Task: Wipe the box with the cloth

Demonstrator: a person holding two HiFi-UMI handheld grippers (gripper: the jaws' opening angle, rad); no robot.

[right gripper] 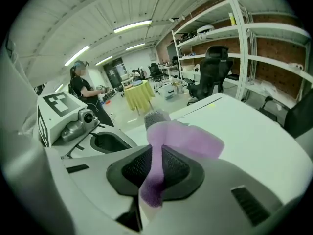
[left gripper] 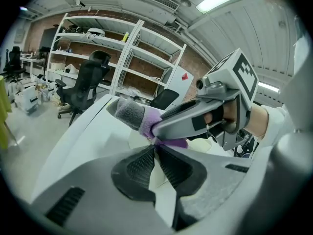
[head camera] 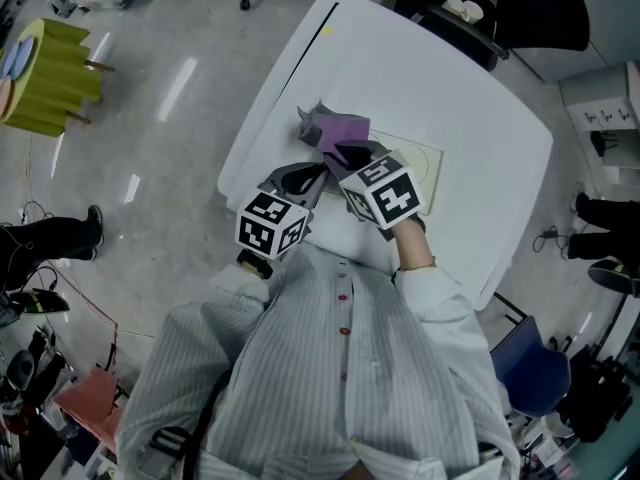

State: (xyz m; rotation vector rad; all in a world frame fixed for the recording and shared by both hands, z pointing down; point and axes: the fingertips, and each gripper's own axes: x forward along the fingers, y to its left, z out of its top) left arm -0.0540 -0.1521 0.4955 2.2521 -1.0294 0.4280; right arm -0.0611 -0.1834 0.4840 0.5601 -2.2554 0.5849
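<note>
The right gripper [right gripper: 157, 151] is pinching the purple-and-grey cloth [right gripper: 183, 136], its jaws pressed together on a fold of it. The rest of the cloth is bunching out beyond the tips, and a strip is hanging down between the pads. In the head view the cloth is sitting over the near left corner of the flat cream box [head camera: 415, 163]. The left gripper [left gripper: 155, 148] is reaching in just to the left, jaws drawn together at the tips on what looks like a cream edge of the box. The two sets of tips are almost touching each other. The box is lying flat on the near middle part of the white table [head camera: 440, 78], and the person in the striped shirt [head camera: 330, 368] is leaning over the table's near edge. Beyond the table's far side, white shelving [left gripper: 132, 53] is standing against a brick wall with a black office chair [left gripper: 83, 84] in front of it. Far off to the left, a yellow-green round table [head camera: 45, 78] is standing on the grey floor, and another person [right gripper: 80, 84] is standing near it.
</note>
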